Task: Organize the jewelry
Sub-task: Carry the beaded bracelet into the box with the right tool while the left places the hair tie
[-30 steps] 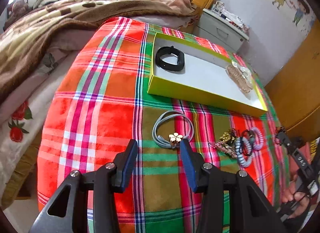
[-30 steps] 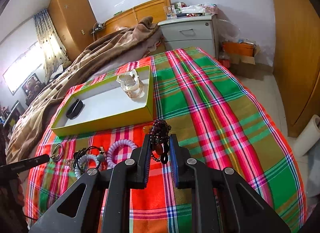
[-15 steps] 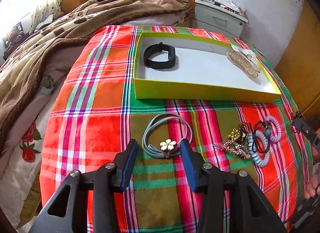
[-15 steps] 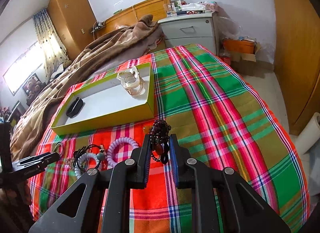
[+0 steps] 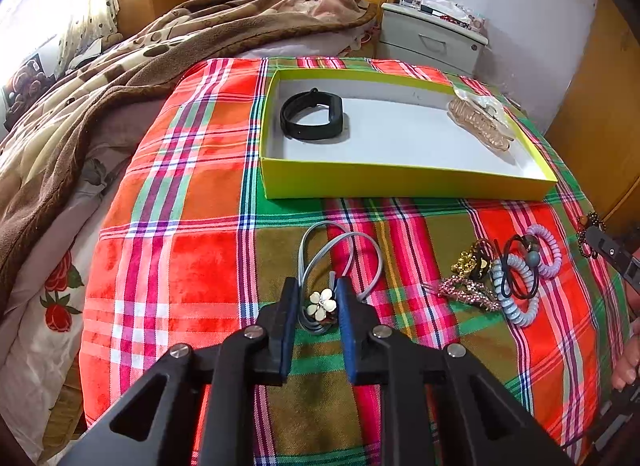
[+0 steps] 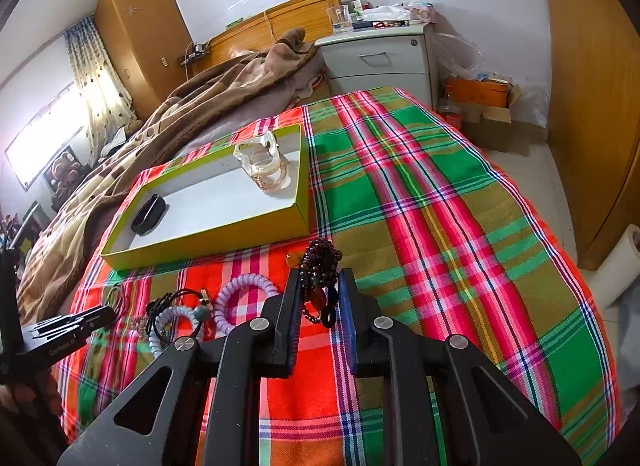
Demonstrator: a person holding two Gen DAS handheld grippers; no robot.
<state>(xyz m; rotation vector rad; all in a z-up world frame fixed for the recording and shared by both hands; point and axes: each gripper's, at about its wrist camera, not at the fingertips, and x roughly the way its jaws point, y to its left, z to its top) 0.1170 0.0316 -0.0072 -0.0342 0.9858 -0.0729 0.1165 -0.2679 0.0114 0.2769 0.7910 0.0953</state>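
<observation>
Left wrist view: the left gripper (image 5: 318, 304) hangs low over the plaid blanket (image 5: 192, 250), jaws closing, with the flower charm of the grey cord hair tie (image 5: 320, 304) between the pads; the pads look to be touching it on both sides. The cord's loops trail from the charm toward the yellow-green tray (image 5: 400, 181). The tray sits on the blanket beyond the tie. In the tray, a black band (image 5: 312, 115) lies at the left end, a clear hair claw (image 5: 478, 123) at the right end. Right of the hair tie, on the blanket in front of the tray: gold clip (image 5: 470, 260), pink glitter clip (image 5: 464, 292), pale blue coil tie (image 5: 518, 290), lilac coil tie (image 5: 546, 250), black elastics tangled in with them. The right gripper's tip (image 5: 600, 240) is at the frame's right edge, beads on it.

Right wrist view: the right gripper (image 6: 320, 298) is clenched on a dark beaded bracelet (image 6: 320, 266), which bunches up above the pads, just in front of the tray's near right corner (image 6: 304, 209). The coil ties (image 6: 244, 294) lie left of it, in front of the tray. The left gripper's black body (image 6: 60, 334) is at the far left; fingers not readable here.
</observation>
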